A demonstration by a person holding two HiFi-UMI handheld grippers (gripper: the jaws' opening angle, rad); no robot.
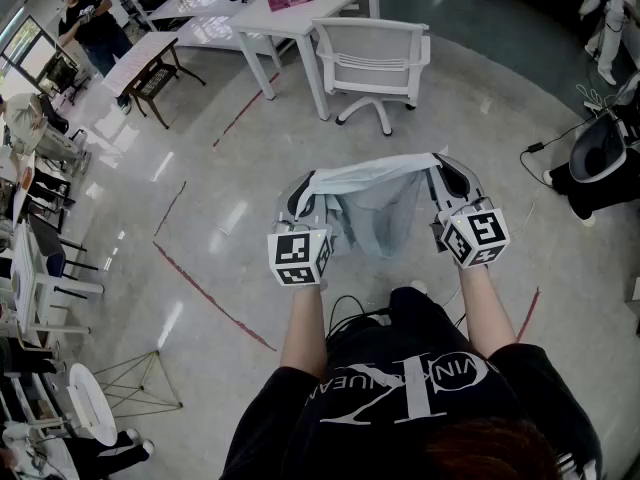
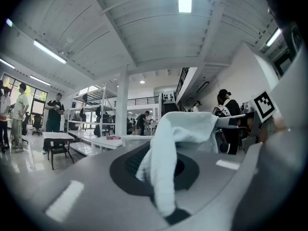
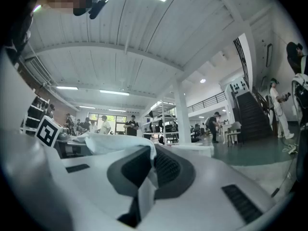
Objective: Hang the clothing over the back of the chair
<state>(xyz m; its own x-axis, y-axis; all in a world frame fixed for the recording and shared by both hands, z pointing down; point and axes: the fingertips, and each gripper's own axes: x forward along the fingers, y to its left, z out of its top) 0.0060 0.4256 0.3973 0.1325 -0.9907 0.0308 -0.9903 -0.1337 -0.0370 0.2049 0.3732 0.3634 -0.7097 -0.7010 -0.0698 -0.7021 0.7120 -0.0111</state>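
A pale blue garment (image 1: 372, 208) hangs stretched between my two grippers in the head view, its body drooping below the taut top edge. My left gripper (image 1: 303, 200) is shut on its left corner, and the cloth (image 2: 168, 158) bunches out between the jaws in the left gripper view. My right gripper (image 1: 450, 183) is shut on the right corner, with a fold of cloth (image 3: 144, 186) pinched between its jaws. The white mesh-backed chair (image 1: 372, 63) stands ahead of me on the floor, well beyond the garment, tucked at a white table (image 1: 300, 13).
Red tape lines (image 1: 215, 303) cross the glossy floor at left. More tables and dark chairs (image 1: 150, 73) fill the far left, with people standing there. A black-and-white machine (image 1: 600, 153) with cables sits at right. A wire stand (image 1: 140, 378) lies at lower left.
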